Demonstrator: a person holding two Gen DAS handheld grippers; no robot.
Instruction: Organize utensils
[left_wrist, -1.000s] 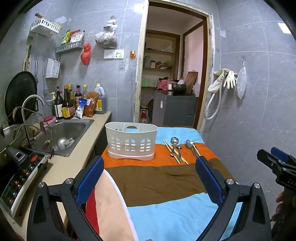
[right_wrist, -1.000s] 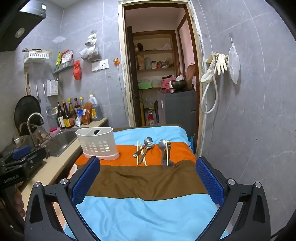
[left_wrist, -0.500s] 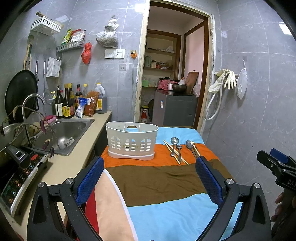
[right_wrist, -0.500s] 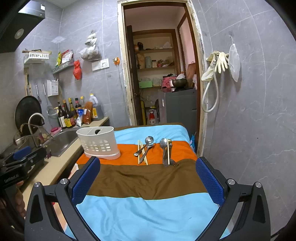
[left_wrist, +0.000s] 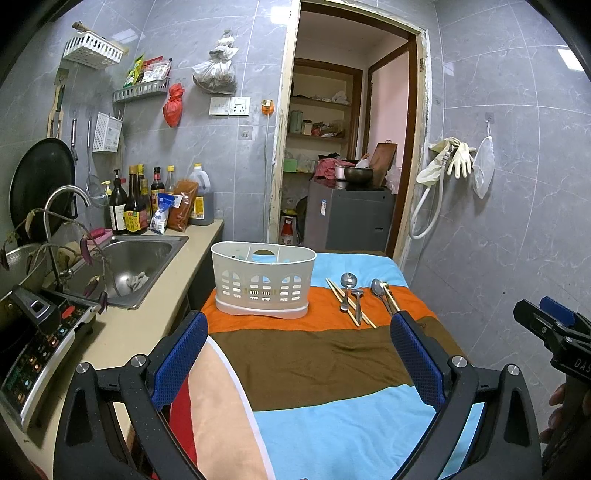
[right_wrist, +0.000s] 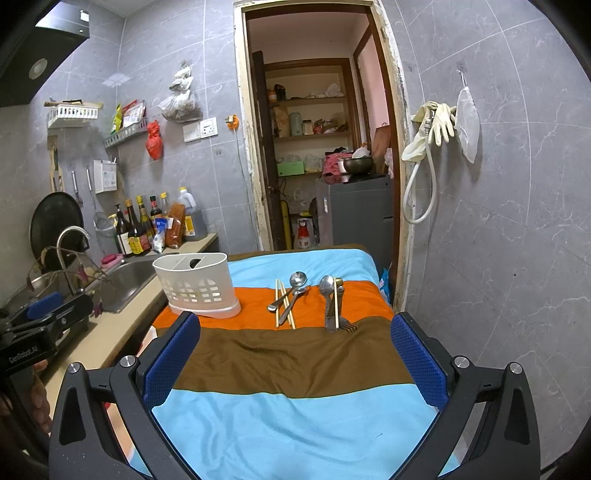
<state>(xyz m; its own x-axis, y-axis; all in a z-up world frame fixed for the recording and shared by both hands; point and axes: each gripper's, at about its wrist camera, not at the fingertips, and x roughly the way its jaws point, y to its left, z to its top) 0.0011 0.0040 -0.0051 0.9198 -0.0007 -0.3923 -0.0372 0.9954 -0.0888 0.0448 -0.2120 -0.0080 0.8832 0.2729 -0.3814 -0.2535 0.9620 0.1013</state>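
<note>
A white slotted utensil caddy (left_wrist: 263, 282) (right_wrist: 197, 286) stands on the orange stripe of a striped cloth. To its right lie spoons (left_wrist: 347, 286) (right_wrist: 293, 286), a pair of chopsticks (left_wrist: 349, 308) (right_wrist: 280, 302), and a further spoon, fork and chopstick group (left_wrist: 382, 293) (right_wrist: 333, 304). My left gripper (left_wrist: 297, 354) is open, well short of the caddy, with nothing between its blue pads. My right gripper (right_wrist: 295, 356) is open too, short of the utensils. In the left wrist view the right gripper shows at the right edge (left_wrist: 554, 328); in the right wrist view the left gripper shows at the left edge (right_wrist: 44, 321).
The striped cloth (right_wrist: 295, 354) covers a table running towards an open doorway (right_wrist: 317, 155). A counter with a steel sink (left_wrist: 129, 262), tap, sauce bottles (left_wrist: 133, 206) and an induction cooker (left_wrist: 33, 343) lies on the left. A tiled wall (right_wrist: 498, 221) closes the right side.
Both views have drifted only slightly; the caddy and utensils lie as before. Both grippers stay open and empty.
</note>
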